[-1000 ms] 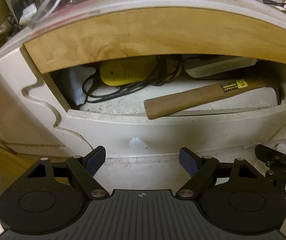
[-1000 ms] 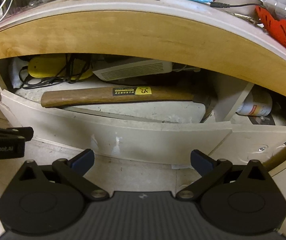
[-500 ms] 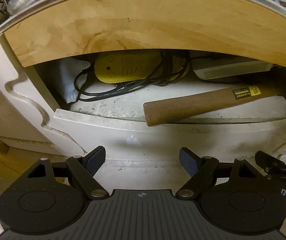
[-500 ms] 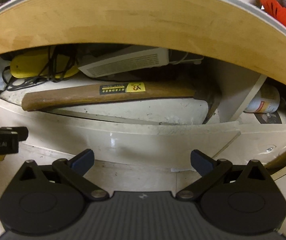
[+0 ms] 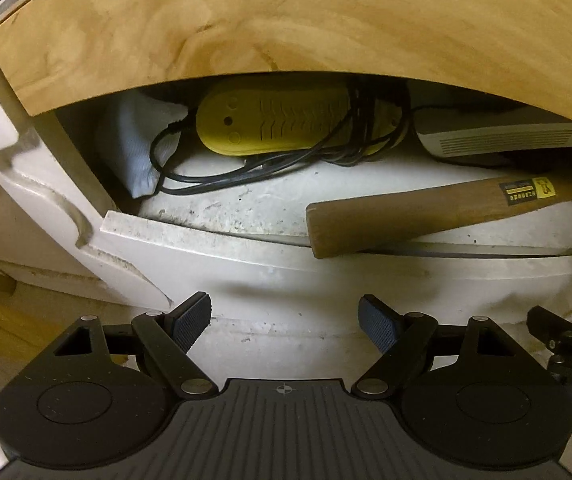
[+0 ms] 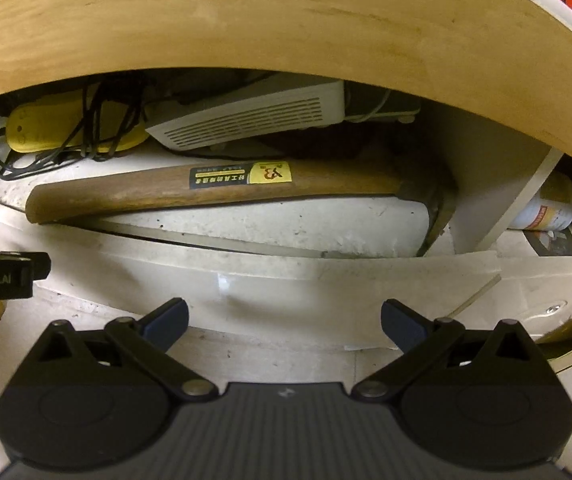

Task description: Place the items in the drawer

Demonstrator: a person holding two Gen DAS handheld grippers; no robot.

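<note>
Drawer (image 5: 269,276) — white, pulled partly out from under a wooden front panel (image 5: 286,28); its front wall lies just ahead of both tools.

Contents, as visible:
- hammer (image 6: 213,190), wooden handle with a yellow-and-black label, lying across the drawer with the handle end resting on the front rim and the head at the right-hand wall;
- yellow device (image 5: 281,122) at the back left, wrapped in a black cable (image 5: 221,178);
- white vented box (image 6: 253,120) at the back, tilted, behind the hammer;
- pale bag or cloth (image 5: 137,148) in the far left corner, nature unclear.

Neighbouring compartment to the right holds a white canister (image 6: 546,208), separated by a divider.

Left tool (image 5: 284,322): fingers apart, nothing between them. Right tool (image 6: 284,322): fingers apart, likewise empty.

Status, judged: items appear already placed; neither tool carries anything. Remaining — probably seating the hammer handle below the rim and pushing the drawer closed. Whether more items wait outside cannot be told from these views.
</note>
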